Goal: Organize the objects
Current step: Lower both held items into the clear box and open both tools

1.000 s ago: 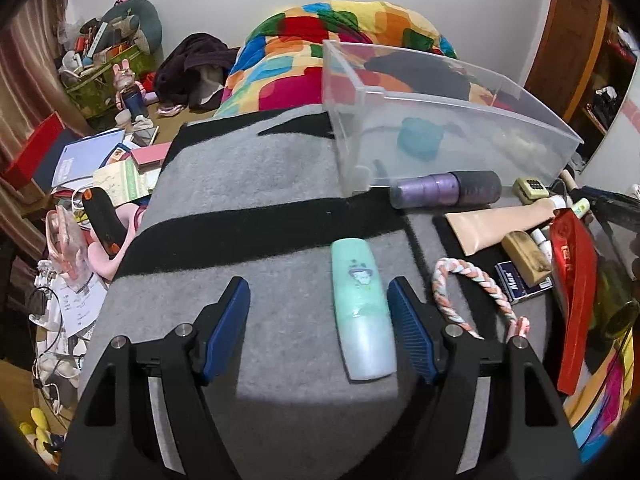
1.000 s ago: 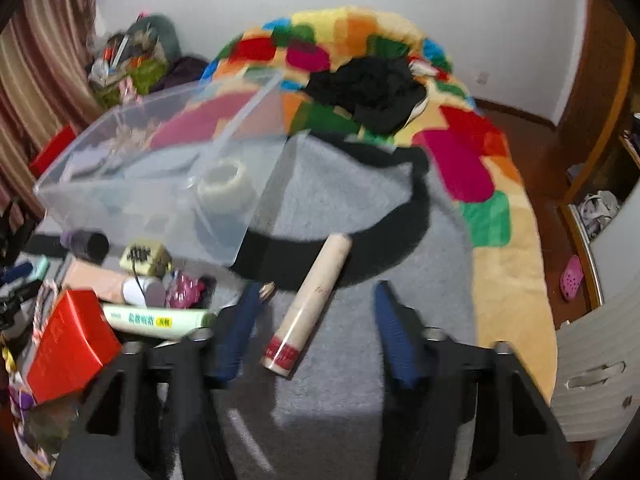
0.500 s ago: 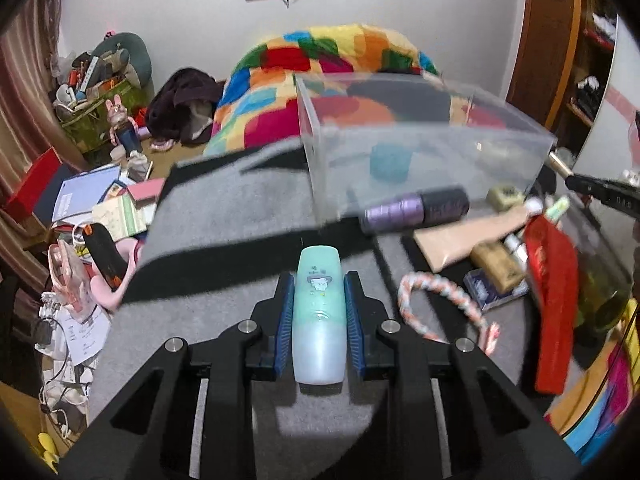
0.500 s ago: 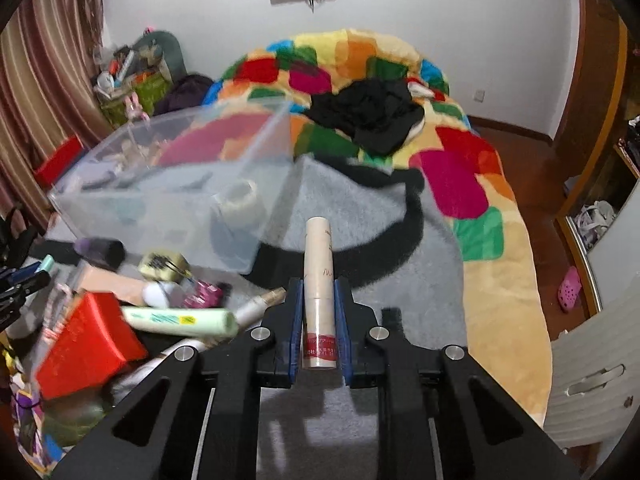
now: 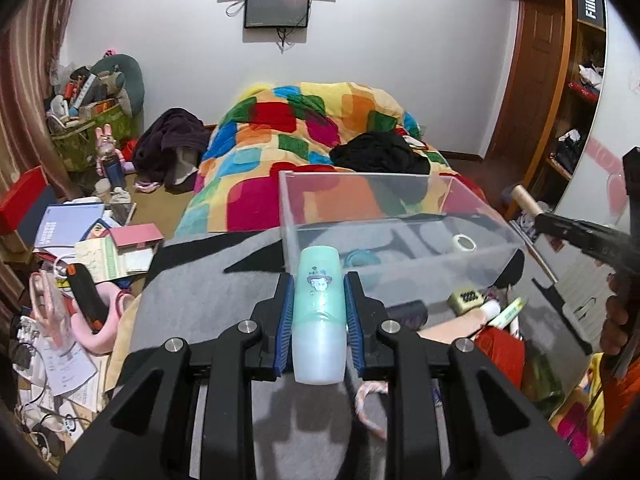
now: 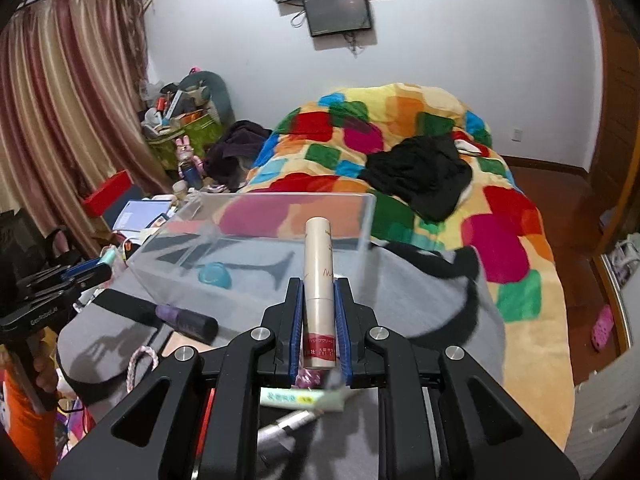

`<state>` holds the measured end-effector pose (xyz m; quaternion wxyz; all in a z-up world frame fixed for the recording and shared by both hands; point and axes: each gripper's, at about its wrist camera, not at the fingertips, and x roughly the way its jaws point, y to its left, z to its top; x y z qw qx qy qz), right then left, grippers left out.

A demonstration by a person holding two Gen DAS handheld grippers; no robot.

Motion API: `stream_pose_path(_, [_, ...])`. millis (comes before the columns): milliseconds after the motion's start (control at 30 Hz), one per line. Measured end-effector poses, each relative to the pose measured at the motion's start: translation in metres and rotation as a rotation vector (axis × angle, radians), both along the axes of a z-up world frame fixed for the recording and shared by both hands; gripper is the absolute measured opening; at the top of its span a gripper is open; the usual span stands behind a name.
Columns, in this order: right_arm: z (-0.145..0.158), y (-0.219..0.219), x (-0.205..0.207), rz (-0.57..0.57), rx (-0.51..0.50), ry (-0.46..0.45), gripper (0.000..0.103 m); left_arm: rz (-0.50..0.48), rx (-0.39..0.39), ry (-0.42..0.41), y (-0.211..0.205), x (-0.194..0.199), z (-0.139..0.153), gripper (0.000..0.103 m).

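Observation:
My left gripper (image 5: 318,316) is shut on a mint-green bottle (image 5: 318,312) with a small cartoon figure on it, held off the grey blanket (image 5: 208,296). Just beyond it stands a clear plastic bin (image 5: 400,216) holding a tape roll (image 5: 464,242) and a blue lid (image 6: 215,275). My right gripper (image 6: 318,328) is shut on a slim beige tube (image 6: 318,280) with a red label, lifted in front of the same bin (image 6: 280,220). The right gripper's tip with the tube shows at the right edge of the left wrist view.
On the blanket lie a purple bottle (image 6: 186,318), a twisted rope loop (image 6: 140,362), a pale green tube (image 6: 300,398), a yellow-green block (image 5: 464,299) and a red packet (image 5: 500,350). A colourful quilt (image 6: 420,152) with black clothes covers the bed beyond. Papers and boxes (image 5: 80,240) clutter the floor at left.
Both grippers closed on their items, the left on the green bottle and the right on the beige tube, then rose off the blanket and tilted up toward the bin.

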<state>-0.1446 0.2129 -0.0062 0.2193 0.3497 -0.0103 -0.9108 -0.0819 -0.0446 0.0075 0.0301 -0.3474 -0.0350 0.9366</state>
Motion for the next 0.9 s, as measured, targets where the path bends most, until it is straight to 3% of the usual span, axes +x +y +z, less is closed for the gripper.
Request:
stream_pose_path(333, [-0.020,-0.049,-0.056,0.119,0.059,-0.128,0.014,-0.059,0.019,-0.101,0.007,-0.048,-0.005,0.025])
stream_pose_path(600, [-0.045,-0.067,-0.074,0.158,0.121,-0.210,0.014,-0.071,0.010,-0.181,0.012,-0.077,-0.016,0.025])
stream_pose_path(800, [-0.044,-0.070,-0.069,0.168,0.131,-0.212,0.014,-0.076,-0.001,-0.160,0.017,-0.071,-0.014,0.025])
stream_pose_path(900, [-0.039,-0.071,-0.063,0.169,0.142,-0.189,0.021,-0.086,-0.013,-0.136,0.021,-0.062,-0.007,0.027])
